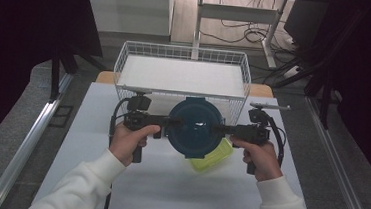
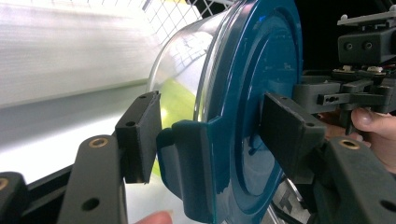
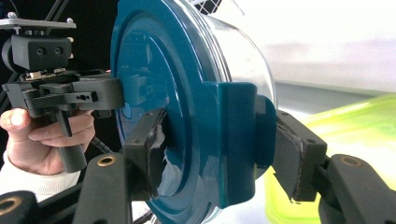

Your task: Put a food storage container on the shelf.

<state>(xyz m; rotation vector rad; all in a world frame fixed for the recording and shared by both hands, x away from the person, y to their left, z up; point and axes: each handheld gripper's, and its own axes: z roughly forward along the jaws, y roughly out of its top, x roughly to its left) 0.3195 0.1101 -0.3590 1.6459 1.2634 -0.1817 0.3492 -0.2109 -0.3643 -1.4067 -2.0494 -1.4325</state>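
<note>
Left gripper point(image 1: 163, 125), right gripper point(image 1: 221, 130): each clamped on a latch tab of the tub point(image 1: 194, 128), jaws part-closed. Tub: held off the table point(image 1: 167, 183), just before the basket point(image 1: 183, 77), above the green box point(image 1: 213, 157). Step: carrying. Next, likely: level lift over the basket rim.

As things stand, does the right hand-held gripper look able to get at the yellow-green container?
Probably not: the right hand-held gripper is clamped on the blue-lidded round container, which hangs over part of the yellow-green container.
</note>
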